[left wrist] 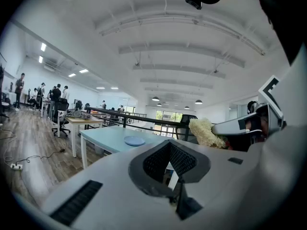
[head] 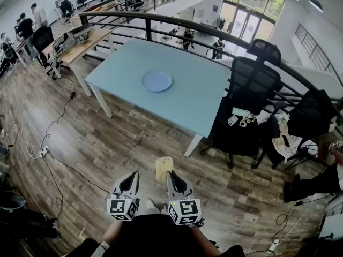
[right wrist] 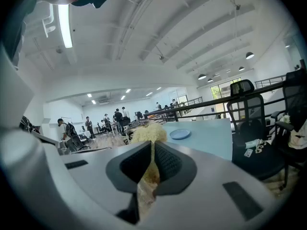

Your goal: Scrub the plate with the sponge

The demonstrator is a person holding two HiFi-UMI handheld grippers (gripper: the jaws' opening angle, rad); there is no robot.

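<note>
While held well short of table (head: 203, 98): right gripper (head: 171, 176) pinched on sponge (head: 164, 166), left gripper (head: 131, 178) closed, empty; plate (head: 157, 81) mid-table, loose. Likely to skid under scrubbing unless braced; could also lose sponge from thin pinch.

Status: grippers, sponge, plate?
Right gripper shut on sponge; left gripper shut, empty. Plate on table, well ahead, untouched. No obstacle seen between.
</note>
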